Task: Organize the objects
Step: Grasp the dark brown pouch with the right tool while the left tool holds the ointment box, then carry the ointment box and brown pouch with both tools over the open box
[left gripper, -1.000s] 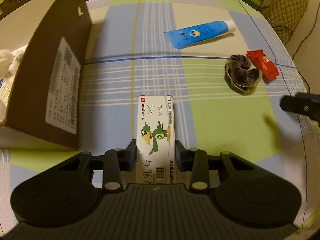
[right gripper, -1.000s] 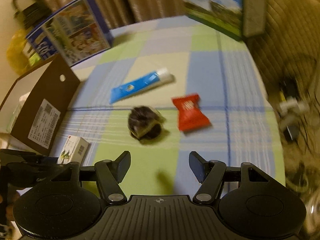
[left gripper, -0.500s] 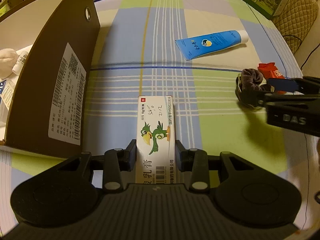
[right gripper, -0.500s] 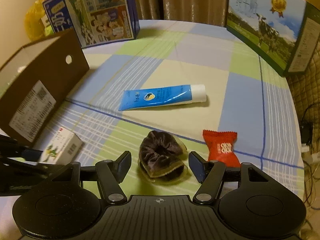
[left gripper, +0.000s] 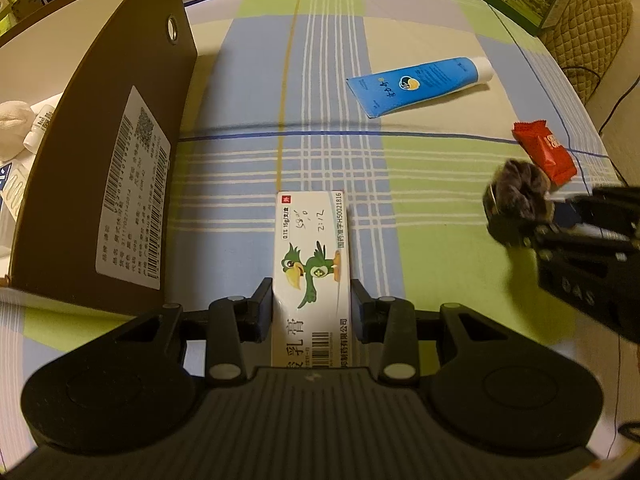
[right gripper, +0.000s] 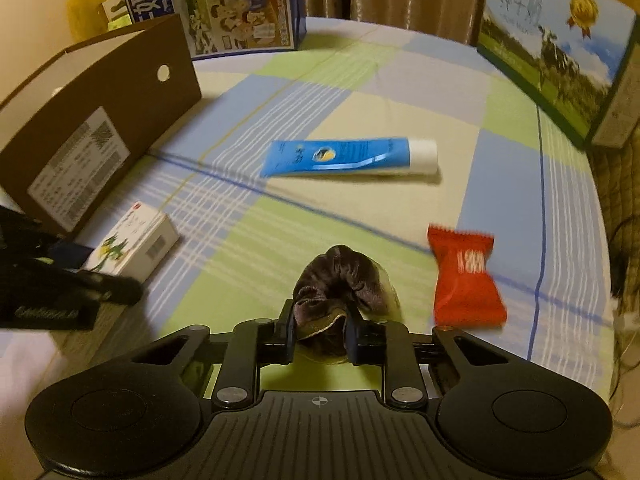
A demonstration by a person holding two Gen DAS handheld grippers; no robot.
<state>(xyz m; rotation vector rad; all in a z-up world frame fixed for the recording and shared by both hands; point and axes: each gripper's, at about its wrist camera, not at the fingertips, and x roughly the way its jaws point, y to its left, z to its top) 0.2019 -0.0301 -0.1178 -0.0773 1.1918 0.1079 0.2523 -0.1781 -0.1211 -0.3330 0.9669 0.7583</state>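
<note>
My left gripper (left gripper: 311, 307) is shut on a white medicine box (left gripper: 311, 264) printed with a green bird, held just over the checked tablecloth; the same box (right gripper: 132, 243) shows at the left of the right wrist view. My right gripper (right gripper: 318, 330) is shut on a dark brown velvet scrunchie (right gripper: 340, 280), which also appears at the right edge of the left wrist view as the scrunchie (left gripper: 516, 192). A blue tube (right gripper: 348, 157) with a white cap lies further back. A red snack packet (right gripper: 464, 276) lies right of the scrunchie.
An open brown cardboard box (left gripper: 120, 152) with a white label stands at the left, holding white items. Printed milk cartons (right gripper: 240, 4) and a green-blue carton (right gripper: 560, 44) stand at the back. A quilted chair (left gripper: 588, 12) and cables lie beyond the table's right edge.
My right gripper came forward over the scrunchie and shut on it. The left gripper kept hold of the medicine box and shifted slightly nearer the brown box.
</note>
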